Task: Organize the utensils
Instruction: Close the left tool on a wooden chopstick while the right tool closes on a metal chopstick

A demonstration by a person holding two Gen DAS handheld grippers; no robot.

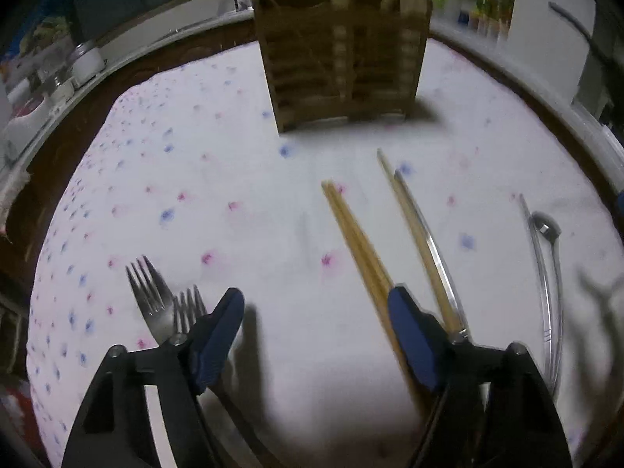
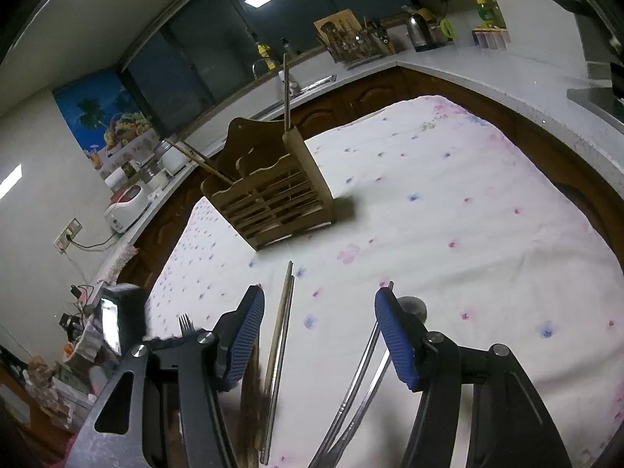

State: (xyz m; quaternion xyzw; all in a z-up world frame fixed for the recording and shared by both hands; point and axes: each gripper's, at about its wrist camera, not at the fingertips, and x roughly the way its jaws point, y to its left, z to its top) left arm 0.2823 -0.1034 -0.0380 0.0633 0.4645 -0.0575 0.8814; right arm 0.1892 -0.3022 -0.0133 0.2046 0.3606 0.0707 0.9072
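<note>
Utensils lie loose on the floral tablecloth (image 2: pixel 448 202) before the slatted wooden caddy (image 1: pixel 343 66), kitchen counters (image 2: pixel 487 66) curving behind. Left gripper (image 1: pixel 316 312) hovers wide open over the chopsticks (image 1: pixel 358 245); right gripper (image 2: pixel 319 312) gapes empty above the spoon handles (image 2: pixel 366 366).

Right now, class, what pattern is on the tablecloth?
White tablecloth with small pink and blue flowers, clearest in the right wrist view.

We count two forks (image 1: pixel 163 304) at near left, one pair of wooden chopsticks (image 1: pixel 358 249) at centre, one mixed wooden-and-metal pair (image 1: pixel 419 234) beside it, two spoons (image 1: pixel 546 273) at right, and one wooden holder (image 1: pixel 343 58) at far centre holding two utensils.
</note>
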